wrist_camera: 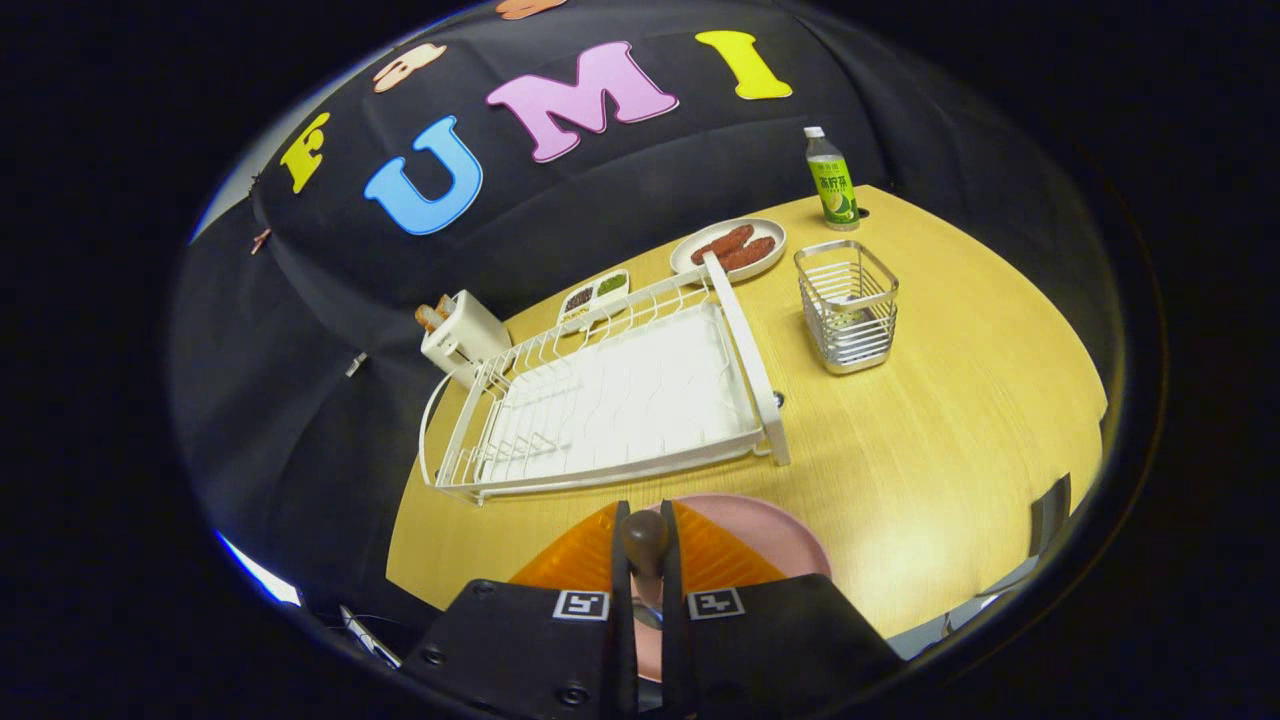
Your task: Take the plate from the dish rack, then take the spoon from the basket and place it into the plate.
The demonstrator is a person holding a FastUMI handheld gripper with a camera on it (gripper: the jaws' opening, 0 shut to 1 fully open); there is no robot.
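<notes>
My gripper is shut on the spoon, whose brown handle end sticks up between the two fingers. Directly below the fingers lies the pink plate on the wooden table, near its front edge. The spoon's bowl is hidden behind the fingers, so I cannot tell whether it touches the plate. Beyond the fingers stands the white dish rack, with no dishes in it. To its right is the wire basket, with nothing tall standing in it.
Behind the rack are a white toaster with toast, a small divided dish and an oval plate of sausages. A green bottle stands at the far table edge. Bare wooden table lies right of the rack.
</notes>
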